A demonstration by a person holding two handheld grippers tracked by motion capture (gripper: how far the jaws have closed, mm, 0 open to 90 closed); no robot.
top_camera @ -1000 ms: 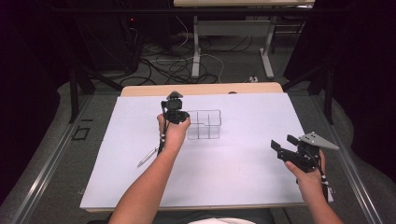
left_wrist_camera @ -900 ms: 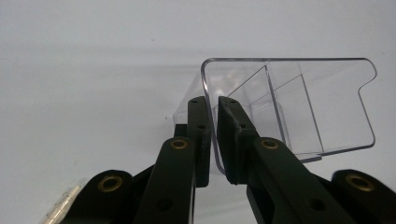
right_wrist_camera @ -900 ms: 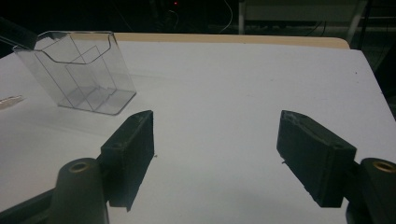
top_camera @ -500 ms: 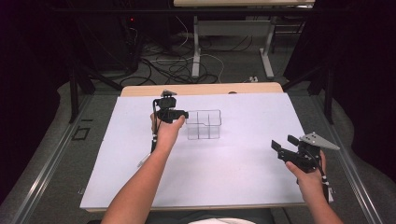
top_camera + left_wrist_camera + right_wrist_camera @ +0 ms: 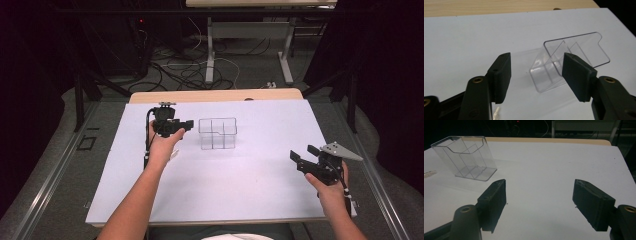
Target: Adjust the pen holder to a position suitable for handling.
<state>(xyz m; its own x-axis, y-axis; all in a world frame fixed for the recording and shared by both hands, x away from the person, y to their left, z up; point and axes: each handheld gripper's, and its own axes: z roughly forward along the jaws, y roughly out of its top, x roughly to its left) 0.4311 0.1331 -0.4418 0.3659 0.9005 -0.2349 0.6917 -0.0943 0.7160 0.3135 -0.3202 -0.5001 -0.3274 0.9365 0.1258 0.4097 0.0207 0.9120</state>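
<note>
A clear plastic holder [image 5: 217, 133] with inner dividers stands on the white sheet [image 5: 240, 190] at the middle back. It looks empty. My left gripper [image 5: 186, 125] hovers just to its left, pointing at it. The jaws have just been opening and nothing is between them. In the left gripper view the holder [image 5: 571, 57] lies just beyond the left gripper [image 5: 536, 58]. My right gripper [image 5: 303, 154] is held at the front right, open and empty. In the right gripper view the right gripper [image 5: 540, 183] faces bare sheet, with the holder [image 5: 466, 157] far off to the left.
A small thin clear object [image 5: 429, 173] lies on the sheet near the left hand; it also shows under the left jaw [image 5: 496, 112]. The wooden table edge [image 5: 215, 95] runs behind the sheet. Cables and desk legs [image 5: 210, 55] stand on the floor beyond.
The left hand has drawn back to the left, away from the holder's left side. Its jaws have gone from shut to open. The right hand has kept still.
</note>
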